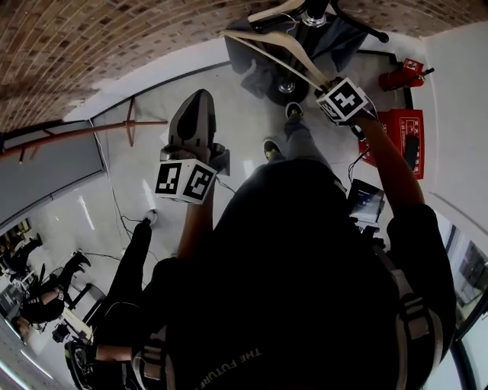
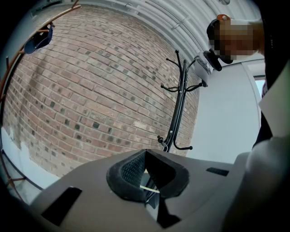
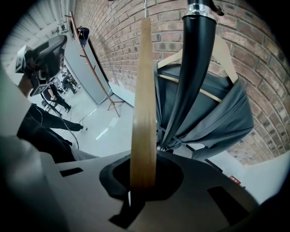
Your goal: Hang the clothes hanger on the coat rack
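Observation:
My right gripper [image 1: 329,82] is shut on one end of a light wooden clothes hanger [image 1: 274,44], which reaches up and left from the jaws toward the coat rack [image 1: 309,14]. In the right gripper view the hanger [image 3: 144,90] rises straight out of the shut gripper [image 3: 142,181], just left of the rack's black pole [image 3: 195,59]. A grey garment [image 3: 217,113] hangs on another wooden hanger on that rack. My left gripper [image 1: 200,99] is held out level, shut and holding nothing [image 2: 147,179], away from the hanger.
A second black coat rack [image 2: 179,104] stands by the brick wall [image 2: 90,90]. A red fire extinguisher [image 1: 400,76] and a red box [image 1: 404,141] sit at the right wall. A copper-coloured rail [image 1: 76,133] runs at the left, with people [image 1: 46,297] beyond it.

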Available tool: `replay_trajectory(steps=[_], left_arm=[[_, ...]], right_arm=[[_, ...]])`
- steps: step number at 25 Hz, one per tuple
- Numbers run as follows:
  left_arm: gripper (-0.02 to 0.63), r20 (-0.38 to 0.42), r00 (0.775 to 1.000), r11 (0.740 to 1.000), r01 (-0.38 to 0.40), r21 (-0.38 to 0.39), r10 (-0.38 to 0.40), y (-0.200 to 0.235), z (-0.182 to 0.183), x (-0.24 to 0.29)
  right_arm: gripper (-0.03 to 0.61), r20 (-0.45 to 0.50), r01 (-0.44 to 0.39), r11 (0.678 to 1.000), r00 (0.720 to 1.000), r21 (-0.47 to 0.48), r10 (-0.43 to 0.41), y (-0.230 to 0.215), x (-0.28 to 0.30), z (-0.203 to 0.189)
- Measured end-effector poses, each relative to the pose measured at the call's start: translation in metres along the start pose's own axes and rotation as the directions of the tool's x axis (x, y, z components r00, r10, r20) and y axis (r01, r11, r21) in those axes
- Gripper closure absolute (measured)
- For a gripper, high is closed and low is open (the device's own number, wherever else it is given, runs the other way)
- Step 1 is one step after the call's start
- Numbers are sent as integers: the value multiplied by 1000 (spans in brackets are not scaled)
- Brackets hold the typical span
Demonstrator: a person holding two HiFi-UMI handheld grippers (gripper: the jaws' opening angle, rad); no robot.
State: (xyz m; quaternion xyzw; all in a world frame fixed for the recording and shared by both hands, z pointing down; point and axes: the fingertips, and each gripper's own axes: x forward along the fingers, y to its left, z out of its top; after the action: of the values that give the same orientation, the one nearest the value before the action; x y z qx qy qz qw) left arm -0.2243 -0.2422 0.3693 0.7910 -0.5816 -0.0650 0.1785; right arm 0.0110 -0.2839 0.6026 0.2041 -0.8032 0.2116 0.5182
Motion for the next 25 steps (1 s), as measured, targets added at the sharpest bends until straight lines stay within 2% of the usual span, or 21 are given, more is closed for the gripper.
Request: replay_trajectory(steps=[9, 14, 19, 25], left_arm=[[600, 0, 1000, 1000, 17, 3, -17, -3, 2, 2], [600, -1, 1000, 1000, 27, 4, -27, -3, 2, 3], [600, 6, 999, 999, 41, 6, -41, -6, 4, 6], [600, 10, 998, 998, 54, 10, -54, -11, 6, 5]], right_arm=[[554, 28, 15, 1000, 999, 7, -15, -5, -3, 1], [492, 91, 18, 1000, 996, 22, -20, -7, -10, 12], [455, 136, 39, 999, 990, -10, -37, -8, -21, 23], [425, 176, 83, 992, 982, -93, -66, -4, -35, 30]])
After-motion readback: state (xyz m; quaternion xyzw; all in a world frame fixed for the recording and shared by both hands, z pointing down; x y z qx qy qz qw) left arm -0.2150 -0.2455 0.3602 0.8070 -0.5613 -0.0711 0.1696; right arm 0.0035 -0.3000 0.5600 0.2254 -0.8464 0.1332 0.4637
